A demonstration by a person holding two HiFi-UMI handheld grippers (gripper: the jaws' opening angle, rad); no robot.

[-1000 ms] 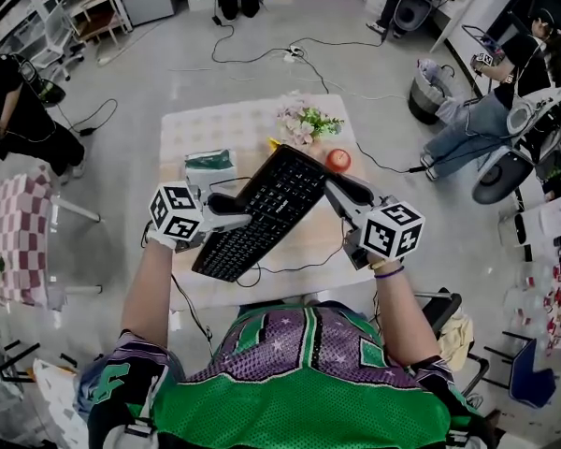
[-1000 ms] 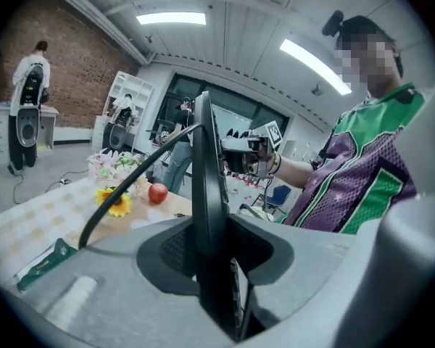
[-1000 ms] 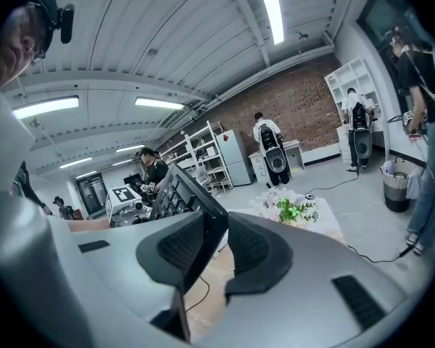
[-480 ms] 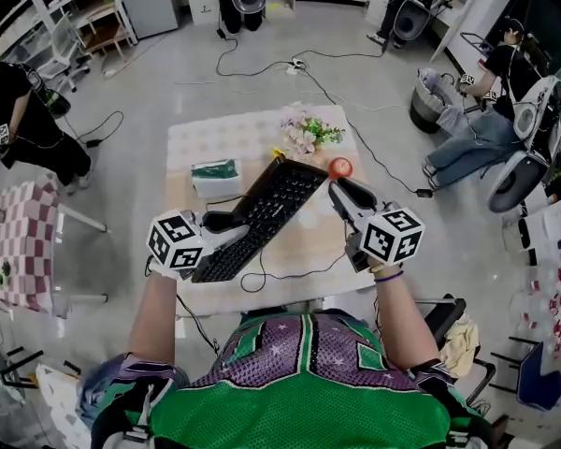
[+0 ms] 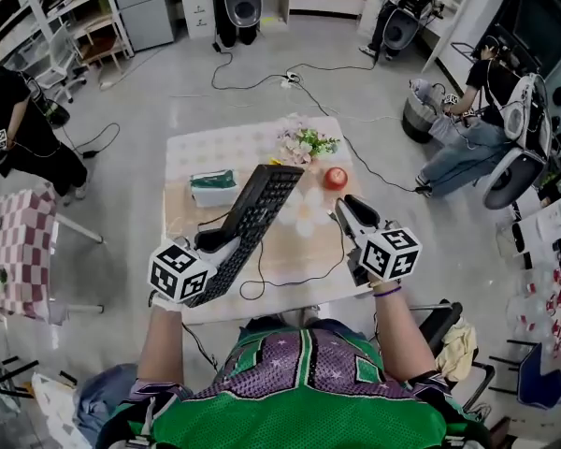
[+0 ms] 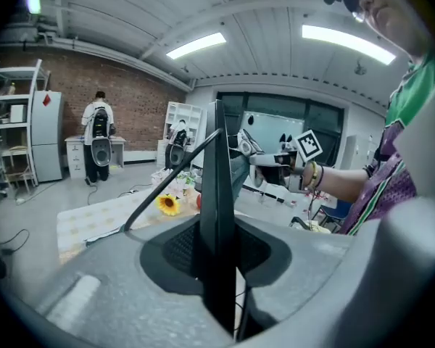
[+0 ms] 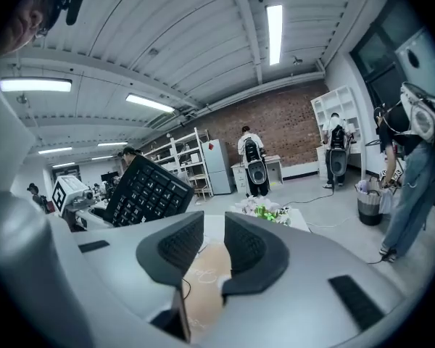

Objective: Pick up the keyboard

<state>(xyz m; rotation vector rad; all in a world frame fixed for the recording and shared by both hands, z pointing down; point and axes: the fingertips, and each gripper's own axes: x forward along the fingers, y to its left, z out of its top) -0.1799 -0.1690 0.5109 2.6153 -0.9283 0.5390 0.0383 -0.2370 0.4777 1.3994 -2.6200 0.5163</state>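
The keyboard (image 5: 254, 215) is being held up, tilted, over the surface (image 5: 192, 148). The left gripper (image 5: 213, 243) is clamping the near end, with its jaws closed on the keyboard's edge. In the left gripper view the keyboard is standing edge-on between the pads. Its cable (image 5: 262, 284) is trailing down onto the surface. The right gripper (image 5: 351, 210) is hovering to the keyboard's right, apart from it, with its jaws standing open and empty. A red apple (image 5: 335, 178) and flowers (image 5: 306, 142) are sitting beyond.

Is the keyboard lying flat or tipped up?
Tipped up: the keyboard slants above the table, its near end clamped in the left gripper.
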